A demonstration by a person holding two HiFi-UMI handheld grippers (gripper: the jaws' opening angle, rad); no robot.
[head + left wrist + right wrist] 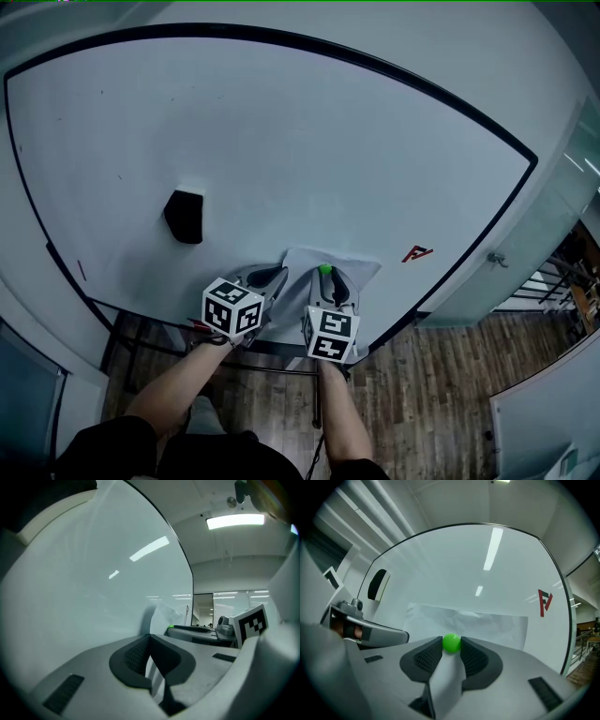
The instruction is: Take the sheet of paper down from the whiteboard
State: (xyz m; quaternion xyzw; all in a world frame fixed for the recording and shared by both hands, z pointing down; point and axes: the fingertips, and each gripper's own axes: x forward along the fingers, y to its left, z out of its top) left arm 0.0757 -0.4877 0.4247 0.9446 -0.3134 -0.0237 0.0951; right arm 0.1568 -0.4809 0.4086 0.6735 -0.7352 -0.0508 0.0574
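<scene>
Sheet of paper (487, 620) on the whiteboard (281, 141) – both tongs at its lower edge

The creased white sheet lies low on the board, against its surface, with its left edge lifting a little in the left gripper view. A green ball (451, 642) sits on the sheet's lower middle, and the right gripper (330, 281) is clamped on it, one dark pad pressing each side. The left gripper (150, 637) is just beside it at the sheet's lower left corner – its pads are pinched together at the tips with a strip of white paper between them. Both point at the board. Left of the sheet and apart from it a black eraser (185, 217) clings to the board; to the right is a small red mark (417, 253). Below the board's frame shows wooden floor (450, 394).
</scene>
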